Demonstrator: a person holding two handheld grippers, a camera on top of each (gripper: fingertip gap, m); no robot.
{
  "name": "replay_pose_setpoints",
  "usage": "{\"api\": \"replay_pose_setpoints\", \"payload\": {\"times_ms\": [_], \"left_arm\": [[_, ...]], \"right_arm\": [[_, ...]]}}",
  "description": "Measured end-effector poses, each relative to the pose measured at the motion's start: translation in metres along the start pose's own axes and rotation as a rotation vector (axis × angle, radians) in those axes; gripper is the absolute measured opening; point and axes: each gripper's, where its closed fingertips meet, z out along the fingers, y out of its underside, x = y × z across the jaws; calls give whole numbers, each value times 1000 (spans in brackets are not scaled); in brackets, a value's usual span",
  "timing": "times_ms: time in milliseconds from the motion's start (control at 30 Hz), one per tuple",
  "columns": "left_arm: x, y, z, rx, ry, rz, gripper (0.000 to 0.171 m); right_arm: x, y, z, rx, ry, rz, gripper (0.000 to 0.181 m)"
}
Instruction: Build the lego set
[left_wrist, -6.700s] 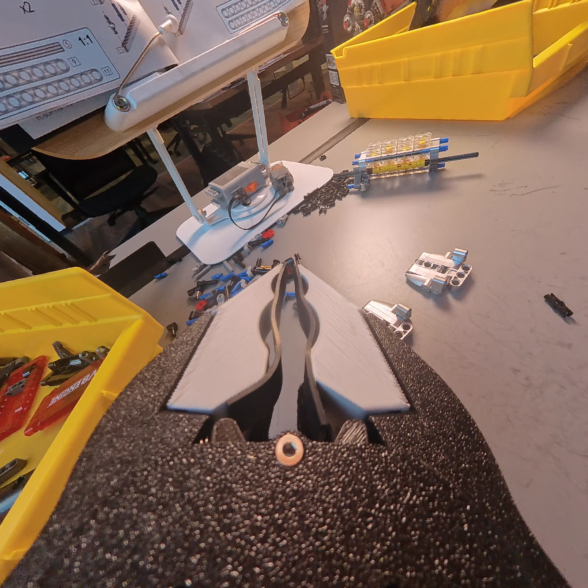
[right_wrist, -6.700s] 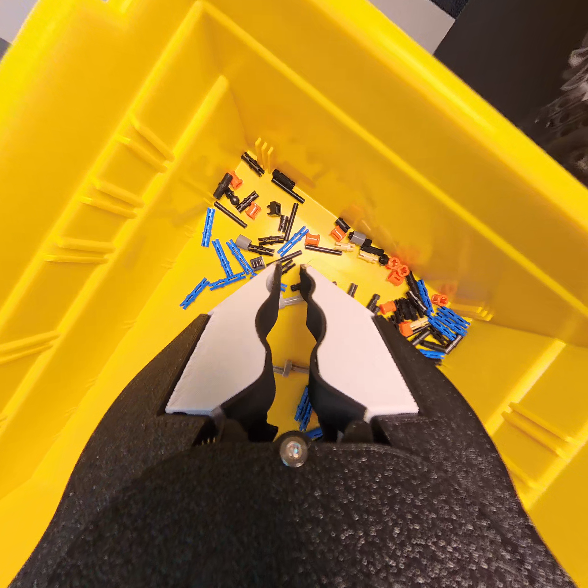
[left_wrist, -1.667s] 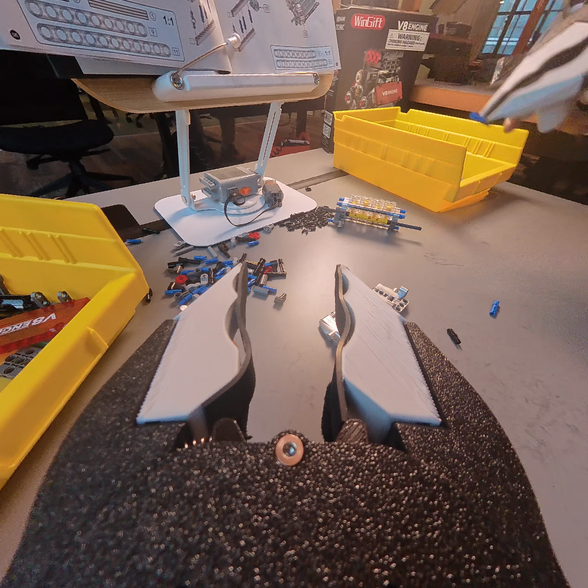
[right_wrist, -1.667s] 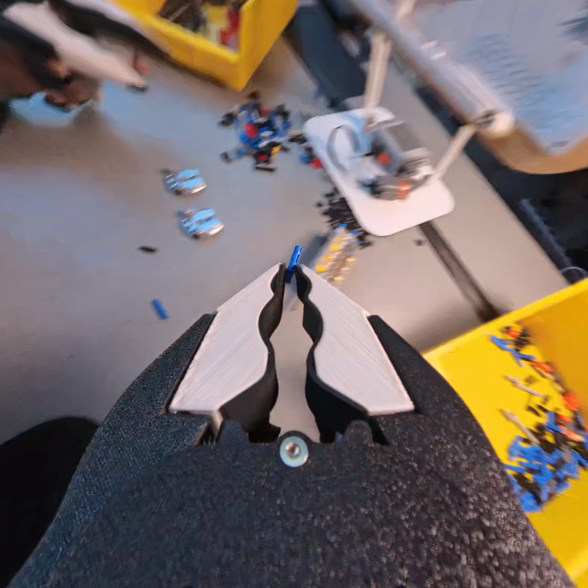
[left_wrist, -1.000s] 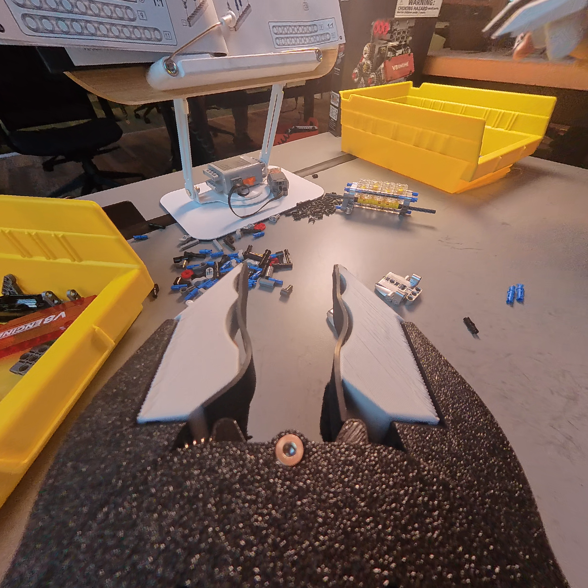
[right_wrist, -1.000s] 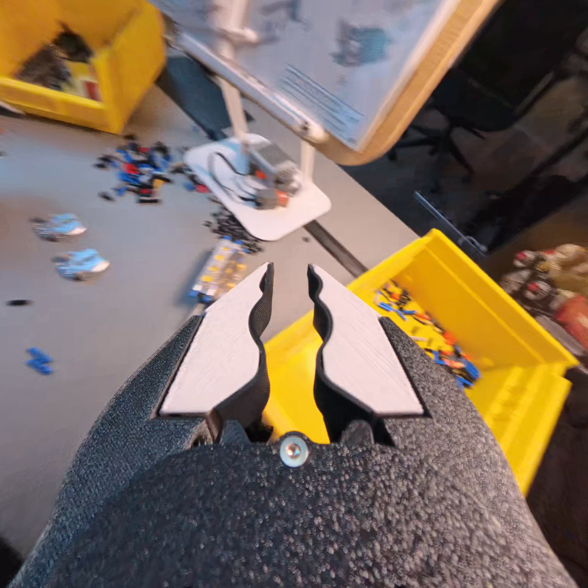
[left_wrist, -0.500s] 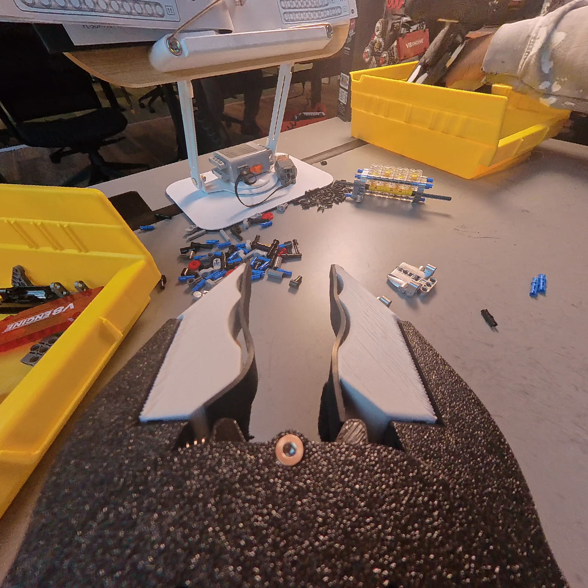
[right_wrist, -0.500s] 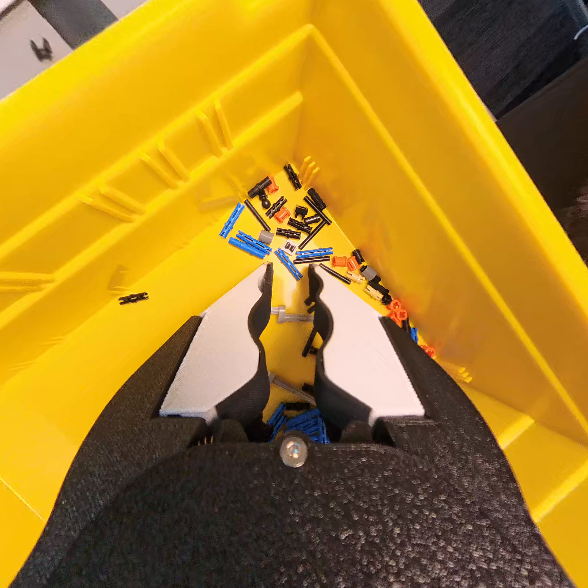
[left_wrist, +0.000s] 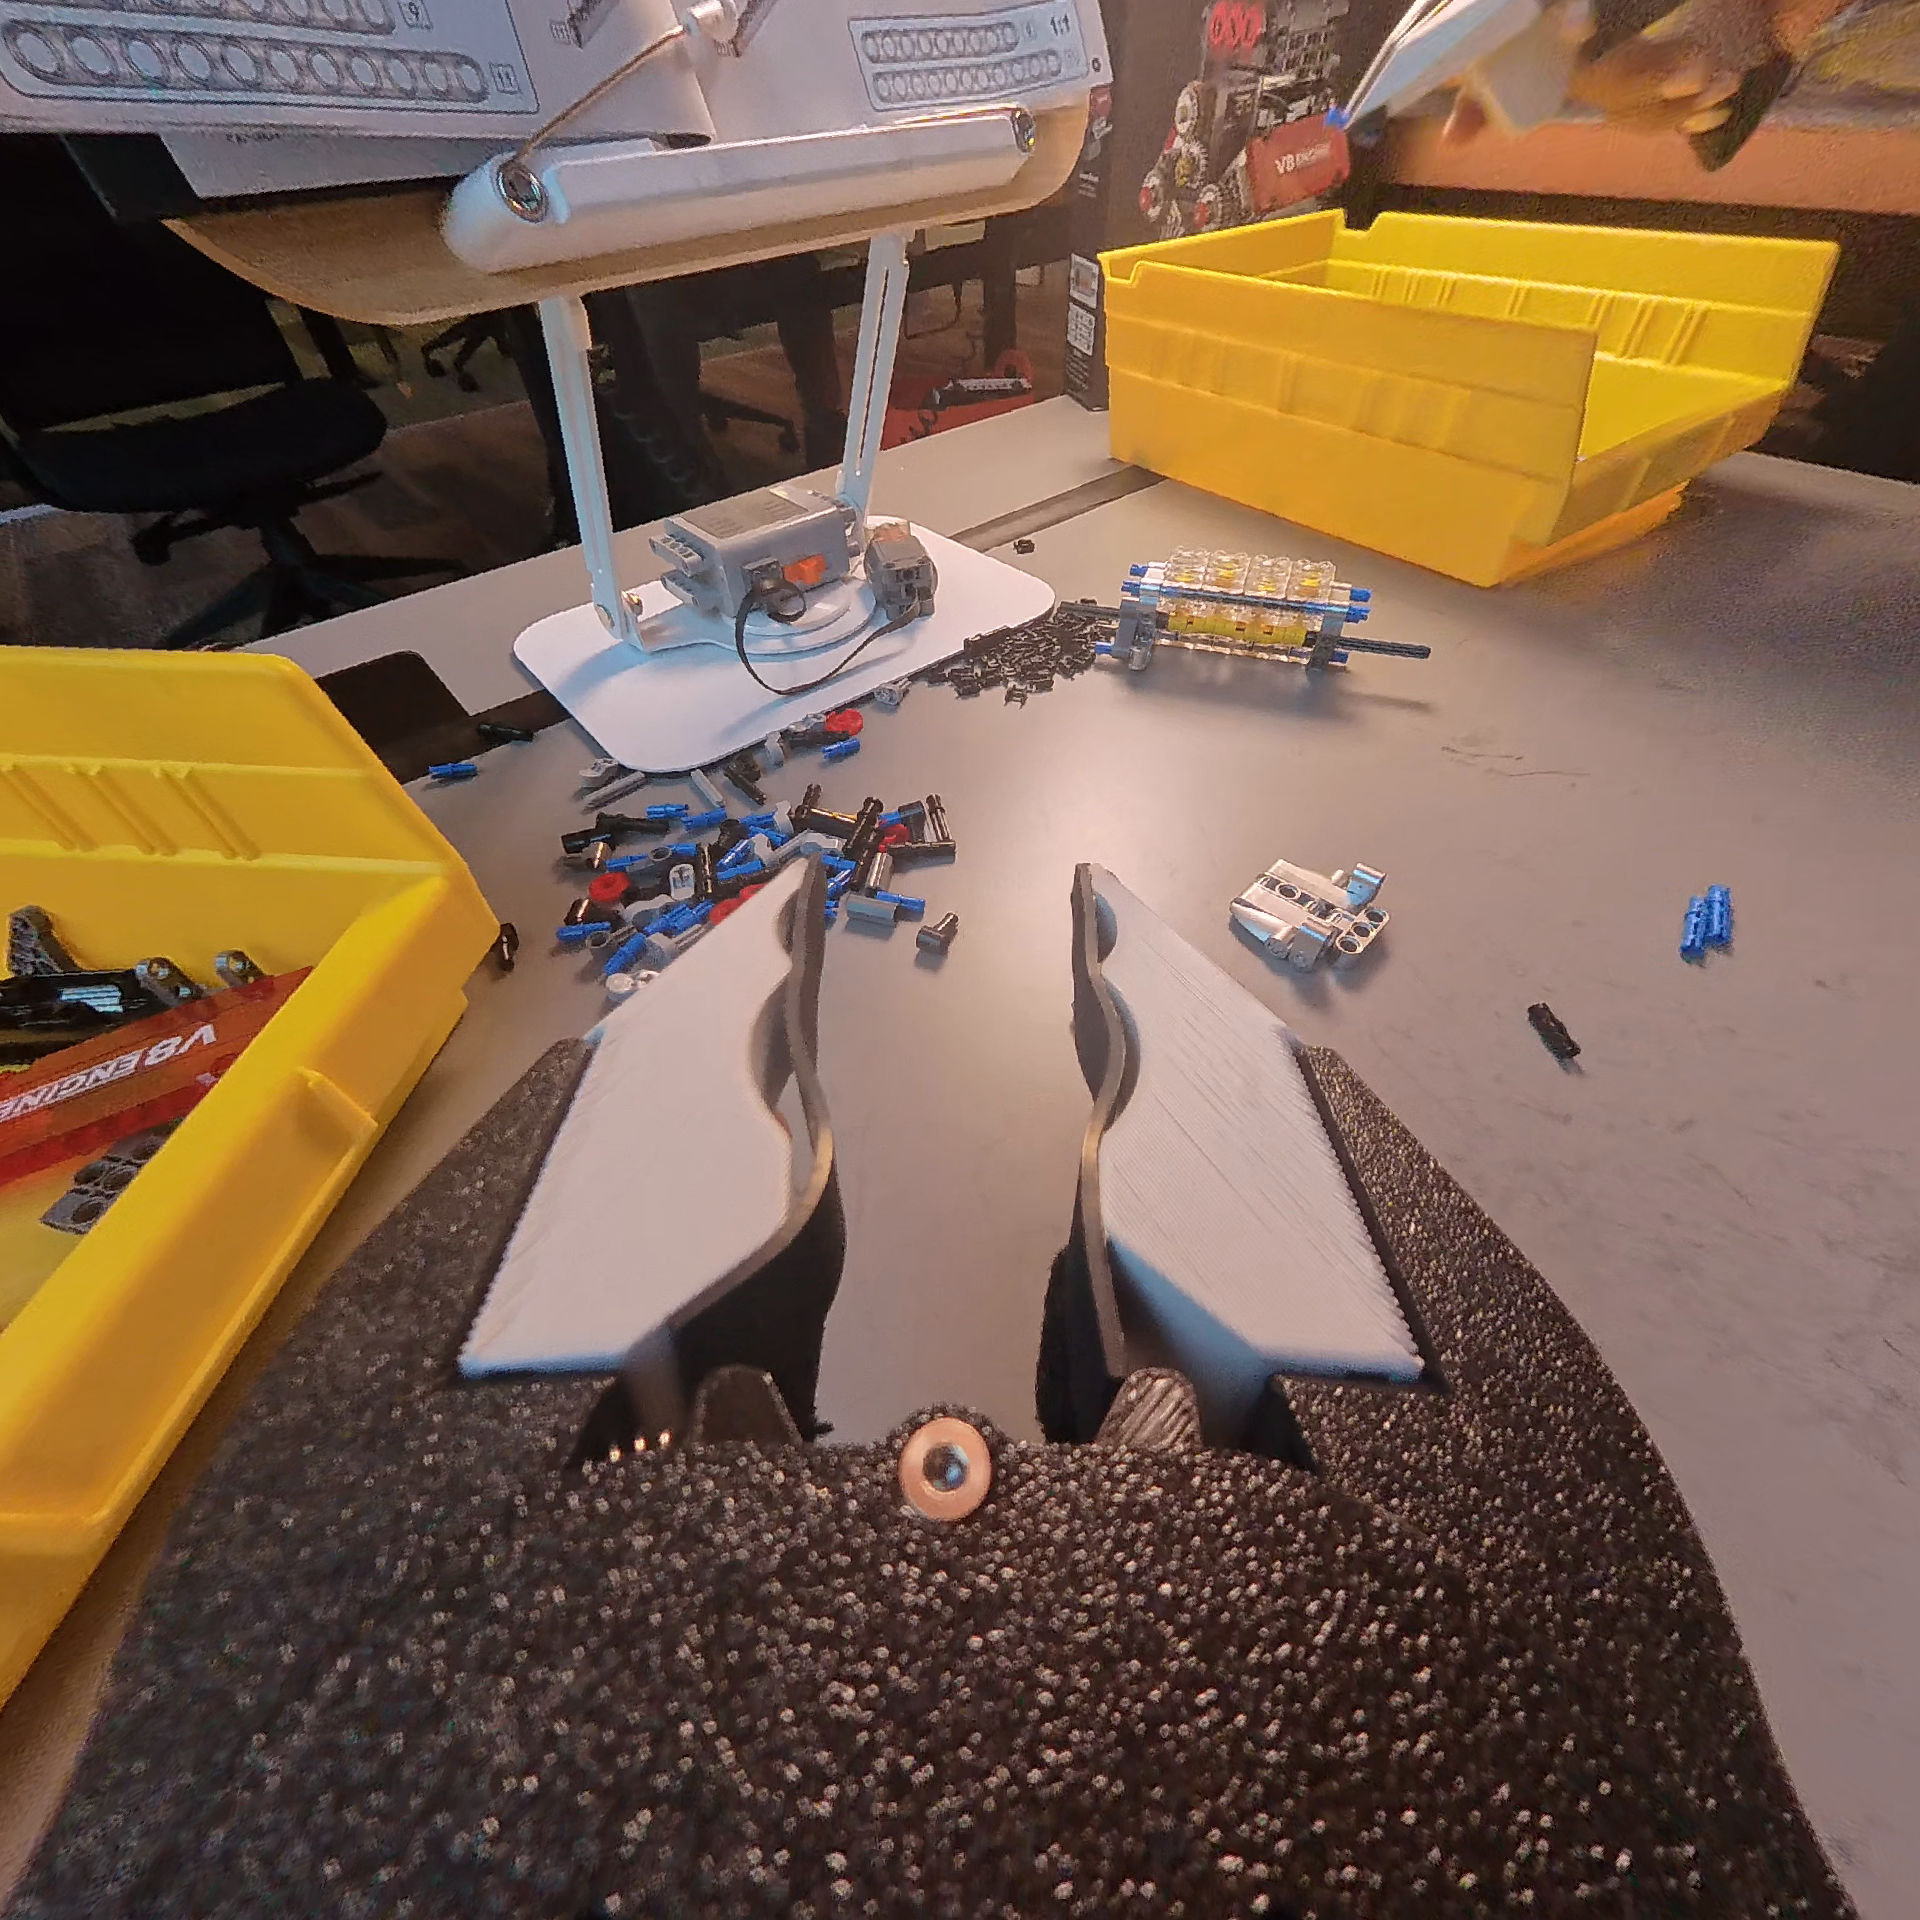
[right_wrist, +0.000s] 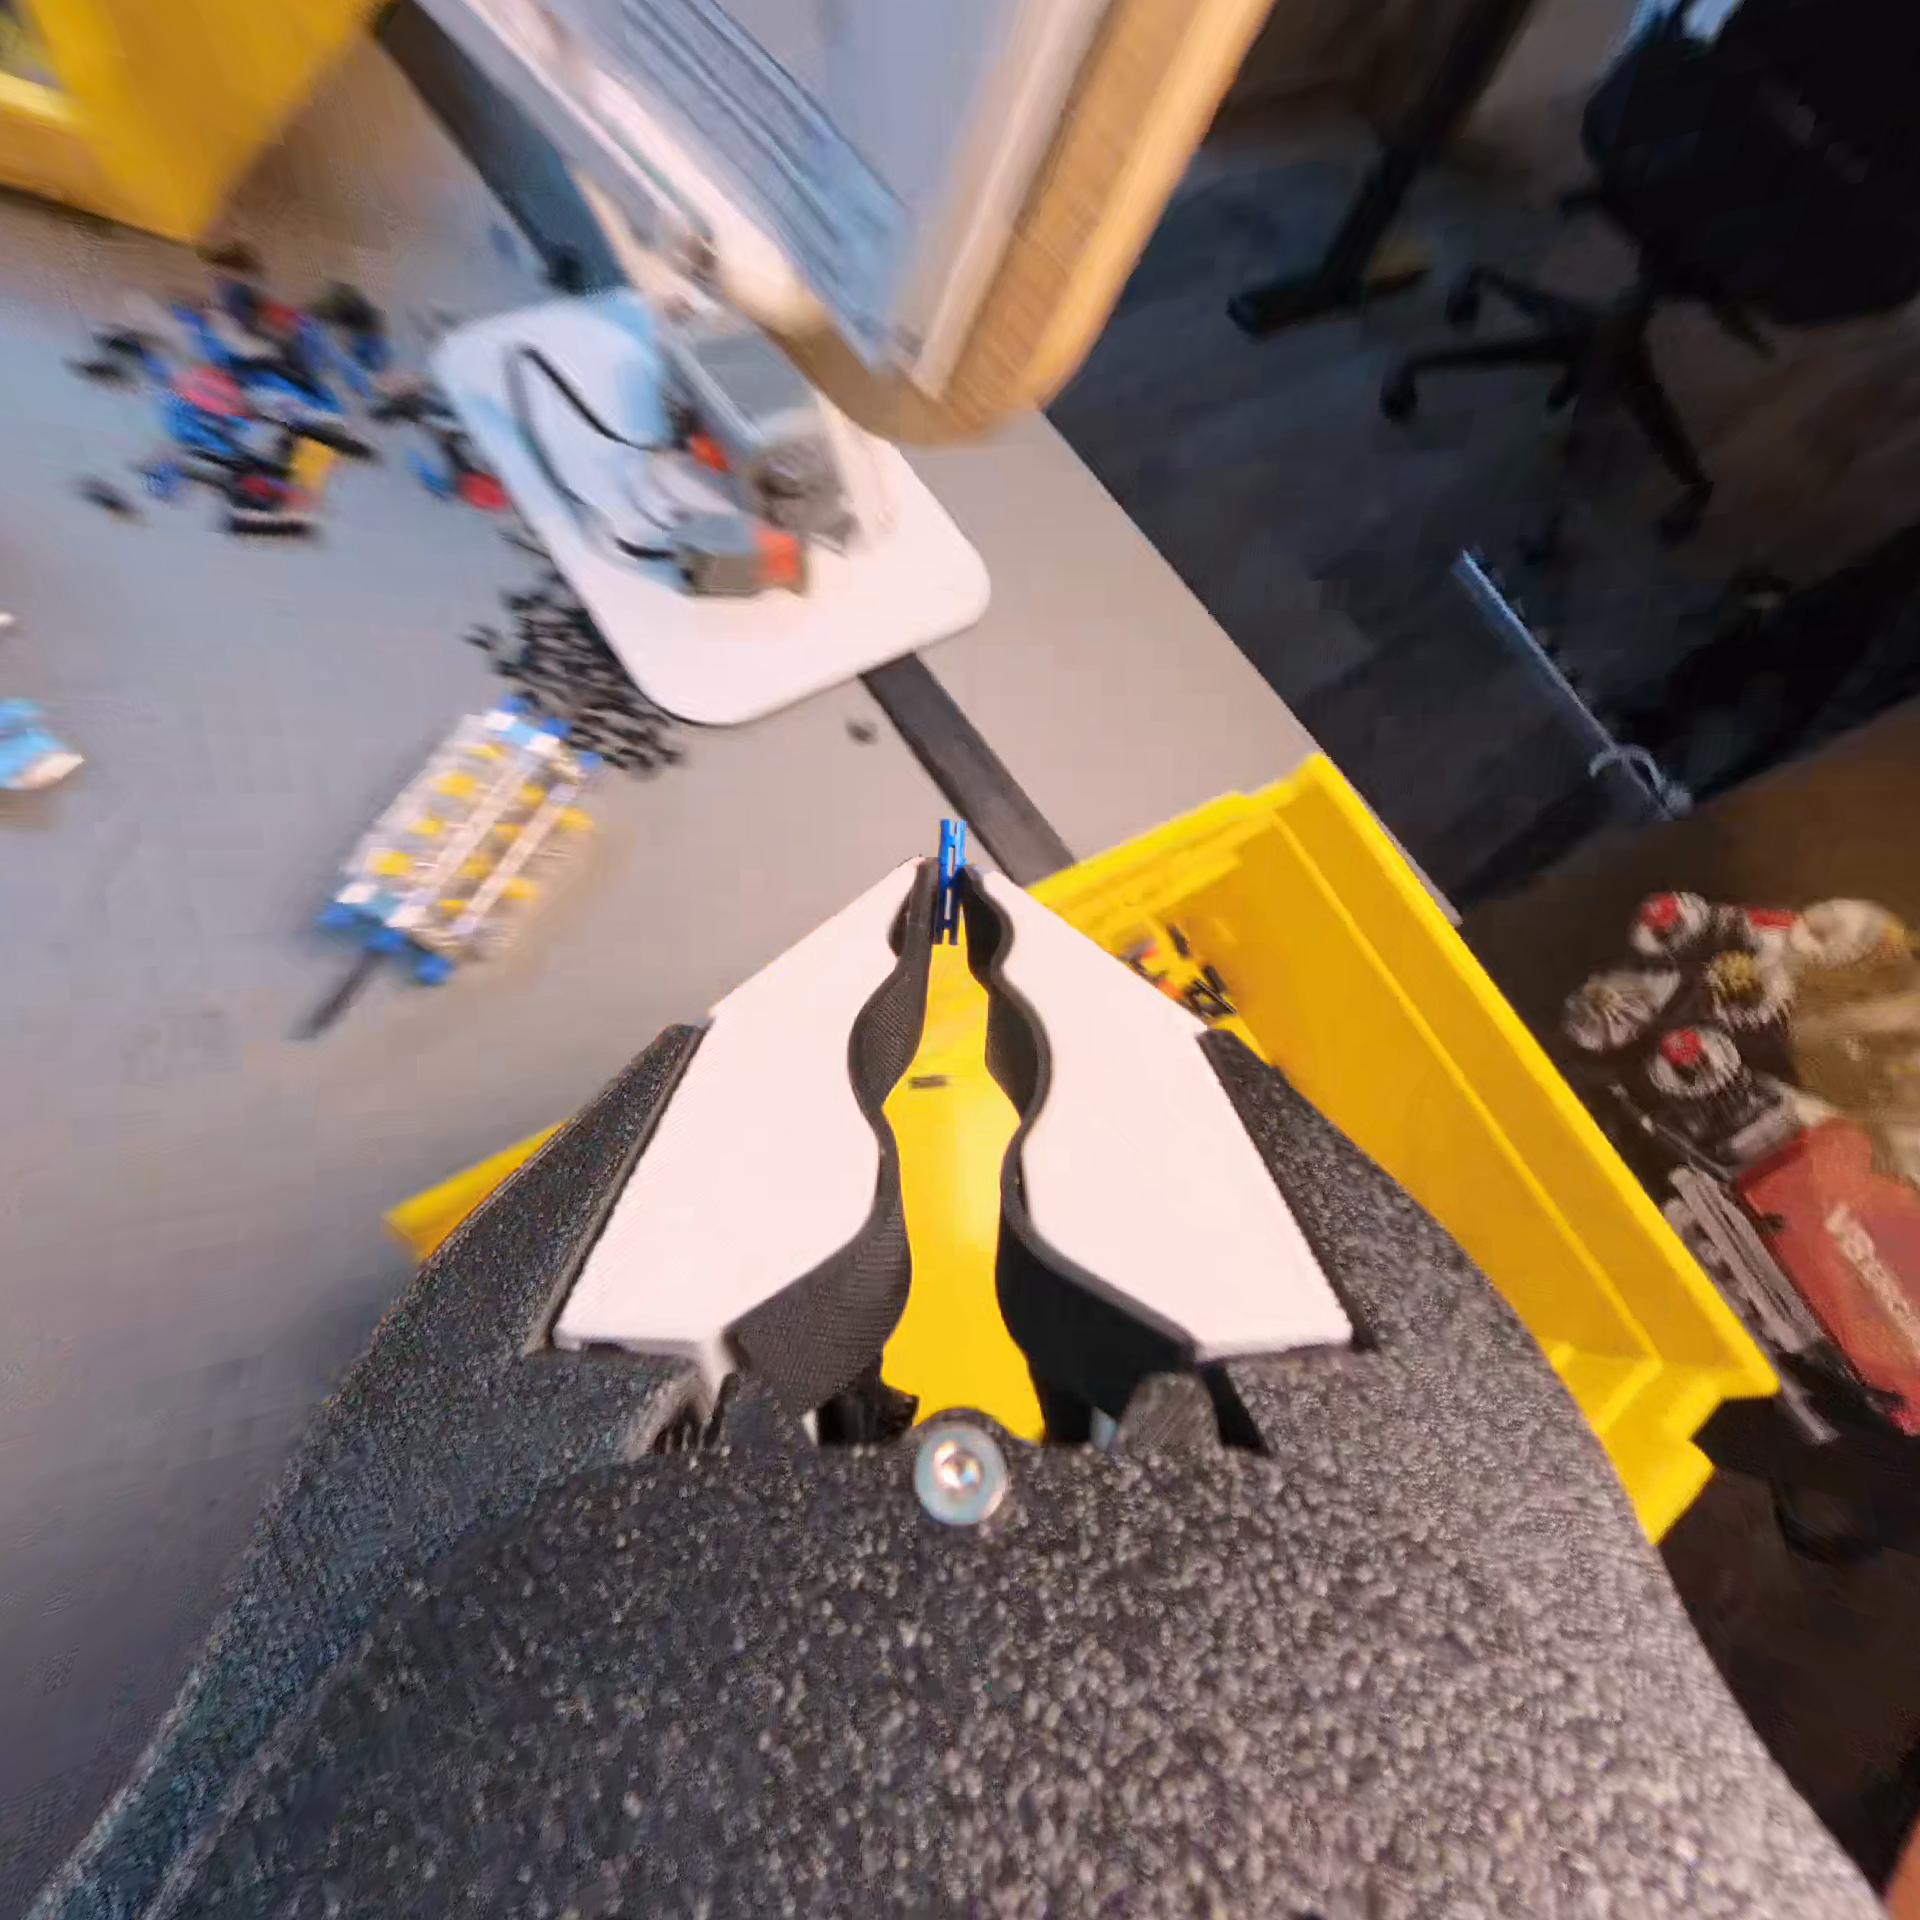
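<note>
One ridged blue pin (right_wrist: 950, 881), pinched, right gripper (right_wrist: 948, 883)

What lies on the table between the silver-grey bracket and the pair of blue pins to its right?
Nothing: in the left wrist view, the grey table is bare between the silver-grey bracket and the blue pins. A black pin lies nearer the camera, off that line.

I counted two yellow bins (left_wrist: 1351, 384), one at upper right of the left wrist frame and one (left_wrist: 208, 935) at left. One document stand (left_wrist: 790, 665) stood at upper centre. One clear-and-yellow block assembly (left_wrist: 1242, 608), one grey bracket piece (left_wrist: 1309, 914), two blue pins (left_wrist: 1704, 920) lying together, and one black pin (left_wrist: 1553, 1029) lay at right. The loose pile (left_wrist: 748, 862) was too dense to count.
</note>
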Motion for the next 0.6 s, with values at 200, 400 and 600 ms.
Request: {"api": "replay_pose_setpoints", "payload": {"times_ms": [200,400,600], "left_arm": [[17,-5,2,9,46,31,46],[28,-14,-3,30,51,87,45],[34,-20,-7,49,57,112,43]], "right_arm": [[-225,24,-20,-133,-350,-281,3],[-309,72,32,-171,-447,-199,3],[-321,82,51,-222,-445,-217,4]]}}
